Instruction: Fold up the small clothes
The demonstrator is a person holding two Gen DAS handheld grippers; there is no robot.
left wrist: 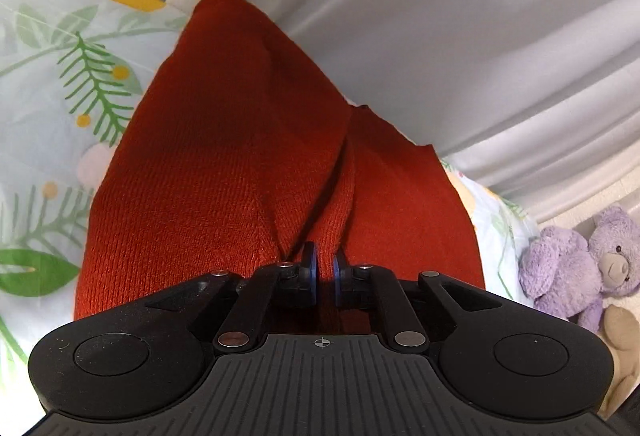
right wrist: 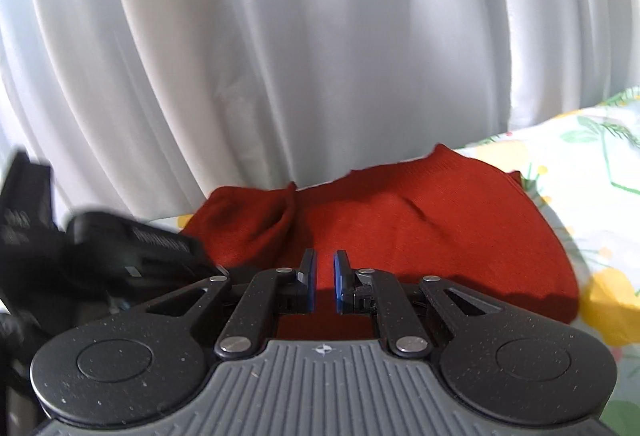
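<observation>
A red knitted garment [left wrist: 224,171] fills the middle of the left wrist view, draped over a leaf-print bedsheet [left wrist: 48,83]. My left gripper [left wrist: 324,270] is shut on a bunched fold of it, which rises between the blue pads [left wrist: 310,268]. In the right wrist view the same garment [right wrist: 432,232] lies spread and creased on the sheet [right wrist: 592,171]. My right gripper [right wrist: 324,278] is shut, with red cloth in the narrow gap between its pads [right wrist: 340,276] and running under the fingers. The left gripper's body [right wrist: 120,248] shows blurred at the garment's left end.
White pleated curtains [right wrist: 320,55] hang right behind the bed and fill the background in both views. A purple teddy bear [left wrist: 580,264] and a beige soft toy [left wrist: 620,340] sit at the bed's right edge.
</observation>
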